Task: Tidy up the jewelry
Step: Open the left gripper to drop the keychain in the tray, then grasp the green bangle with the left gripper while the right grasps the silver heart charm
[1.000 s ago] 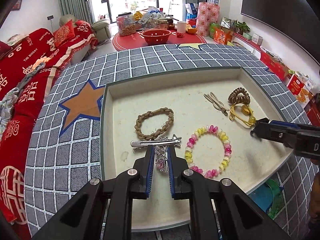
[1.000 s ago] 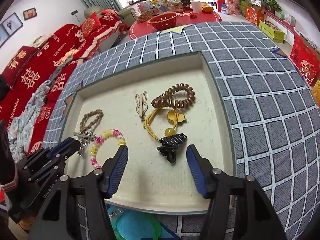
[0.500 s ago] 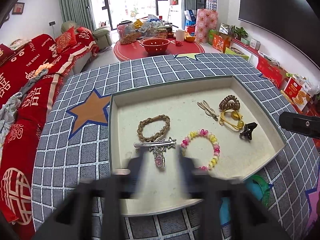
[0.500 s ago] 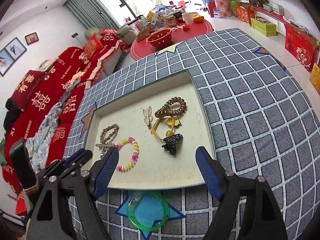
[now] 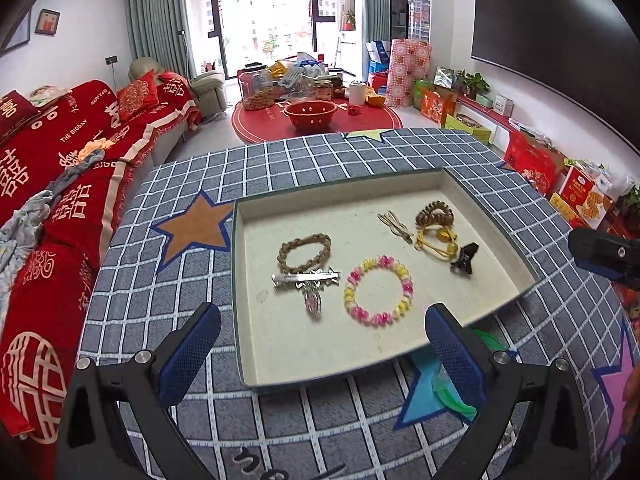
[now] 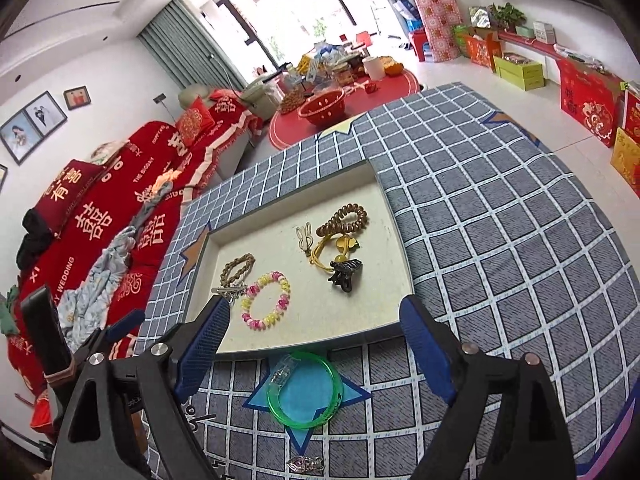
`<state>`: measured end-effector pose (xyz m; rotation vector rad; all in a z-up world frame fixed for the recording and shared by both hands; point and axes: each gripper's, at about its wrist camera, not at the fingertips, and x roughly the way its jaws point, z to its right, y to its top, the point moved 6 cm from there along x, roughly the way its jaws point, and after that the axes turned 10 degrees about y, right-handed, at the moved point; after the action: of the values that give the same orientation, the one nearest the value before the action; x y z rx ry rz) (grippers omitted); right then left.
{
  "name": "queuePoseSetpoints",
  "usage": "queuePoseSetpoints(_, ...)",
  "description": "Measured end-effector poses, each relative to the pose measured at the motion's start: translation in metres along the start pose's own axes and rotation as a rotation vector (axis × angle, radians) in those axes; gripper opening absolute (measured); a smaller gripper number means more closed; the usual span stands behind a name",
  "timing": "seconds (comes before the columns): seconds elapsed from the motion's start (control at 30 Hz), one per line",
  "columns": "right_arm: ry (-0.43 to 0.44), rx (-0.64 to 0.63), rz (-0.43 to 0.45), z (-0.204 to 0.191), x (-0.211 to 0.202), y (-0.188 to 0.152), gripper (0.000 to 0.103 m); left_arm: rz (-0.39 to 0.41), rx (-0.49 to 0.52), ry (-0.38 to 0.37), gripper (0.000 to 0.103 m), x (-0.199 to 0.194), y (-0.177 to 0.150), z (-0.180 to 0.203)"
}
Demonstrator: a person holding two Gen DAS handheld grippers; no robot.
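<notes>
A home living room: a sofa [image 5: 60, 168] draped in red covers runs along the left, curtained balcony doors [image 5: 276, 20] glow at the far end, and framed photos [image 6: 38, 118] hang on the wall.

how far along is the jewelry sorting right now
Done: the tray holds a braided bracelet, silver clip, pink and yellow bead bracelet, black claw clip and hair ties. In hand: nothing; the left gripper is open, the right gripper's jaws are opening, empty. Left: the green bangle and a small ornament on the cloth.
</notes>
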<state>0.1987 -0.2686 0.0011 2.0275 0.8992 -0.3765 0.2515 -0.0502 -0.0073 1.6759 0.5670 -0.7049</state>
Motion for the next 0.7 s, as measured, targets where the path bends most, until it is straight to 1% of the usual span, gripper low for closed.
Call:
queuePoseSetpoints(0.1,0.008,0.011,0.014,0.0,-0.01,-0.005,0.089,-0.022,0.004,-0.041,0.103,-0.004,-0.01,0.008)
queuePoseSetpoints(0.17,0.0,0.015,-0.008,0.001,-0.013,-0.011,0.089,-0.039,0.009,-0.071,0.103,-0.006,-0.016,0.016)
queuePoseSetpoints(0.23,-0.009,0.015,-0.042,0.002,-0.015,-0.018,0.089,-0.055,0.017,-0.085,0.103,-0.005,-0.023,0.025)
queuePoseSetpoints(0.5,-0.056,-0.004,-0.122,0.018,-0.022,-0.062,0.089,-0.121,0.051,-0.112,0.103,0.005,-0.049,0.055)
queuePoseSetpoints(0.7,-0.095,-0.079,-0.186,0.019,-0.022,-0.1,0.089,-0.158,0.047,-0.111,0.103,0.018,-0.057,0.064)
